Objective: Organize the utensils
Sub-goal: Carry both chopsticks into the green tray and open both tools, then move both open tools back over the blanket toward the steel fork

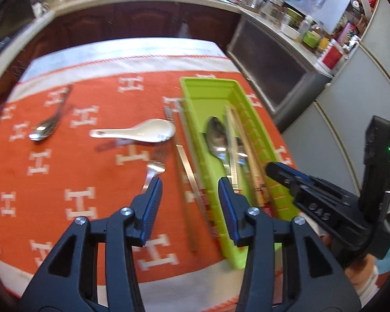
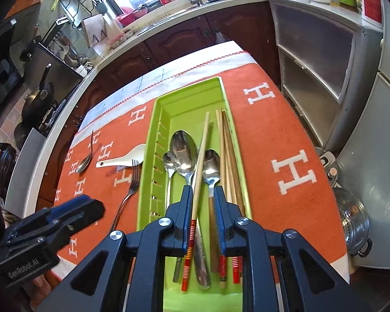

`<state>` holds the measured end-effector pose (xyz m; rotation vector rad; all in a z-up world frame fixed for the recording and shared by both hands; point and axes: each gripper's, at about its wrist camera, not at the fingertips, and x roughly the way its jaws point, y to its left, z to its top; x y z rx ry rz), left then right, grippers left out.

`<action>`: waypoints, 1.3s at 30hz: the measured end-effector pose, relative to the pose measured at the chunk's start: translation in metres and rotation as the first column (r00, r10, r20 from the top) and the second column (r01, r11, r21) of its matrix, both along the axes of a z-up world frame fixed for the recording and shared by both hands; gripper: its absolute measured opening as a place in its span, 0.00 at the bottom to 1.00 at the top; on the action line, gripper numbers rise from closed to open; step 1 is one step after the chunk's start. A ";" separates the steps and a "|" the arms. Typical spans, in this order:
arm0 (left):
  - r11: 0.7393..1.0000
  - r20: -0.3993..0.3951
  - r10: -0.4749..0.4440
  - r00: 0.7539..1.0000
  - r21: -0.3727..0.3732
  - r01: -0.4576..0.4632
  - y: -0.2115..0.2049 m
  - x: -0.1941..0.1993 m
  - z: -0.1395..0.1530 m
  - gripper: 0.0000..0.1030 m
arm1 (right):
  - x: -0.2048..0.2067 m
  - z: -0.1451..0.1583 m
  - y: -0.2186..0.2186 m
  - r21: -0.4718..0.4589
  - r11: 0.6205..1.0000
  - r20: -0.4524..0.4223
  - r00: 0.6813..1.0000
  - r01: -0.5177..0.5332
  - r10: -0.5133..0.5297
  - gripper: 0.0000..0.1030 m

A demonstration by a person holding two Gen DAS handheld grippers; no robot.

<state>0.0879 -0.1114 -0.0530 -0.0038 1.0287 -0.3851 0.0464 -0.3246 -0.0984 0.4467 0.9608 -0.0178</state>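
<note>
Though blurred leftward, chopstick [image 2: 200,161] lies loose.

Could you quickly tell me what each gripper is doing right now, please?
Left gripper: open, holding nothing.
Right gripper: open over the green tray, gripping nothing.

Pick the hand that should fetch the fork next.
Left. The left gripper is open just short of the fork on the cloth, while the right gripper is over the green tray.
</note>
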 end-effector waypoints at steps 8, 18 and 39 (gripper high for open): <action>0.988 0.082 0.067 0.994 0.135 -0.077 0.052 -0.025 -0.006 0.41 | -0.011 0.007 0.024 0.002 0.999 0.002 0.999 -0.047 0.047 0.16; 0.972 0.048 0.166 0.985 0.157 -0.172 0.102 -0.035 -0.023 0.41 | -0.017 0.012 0.068 -0.006 0.991 0.001 0.991 -0.137 0.137 0.16; 0.965 0.027 0.212 0.977 0.155 -0.214 0.130 -0.019 -0.046 0.41 | 0.011 0.025 0.136 -0.032 0.950 -0.002 0.951 -0.309 0.309 0.16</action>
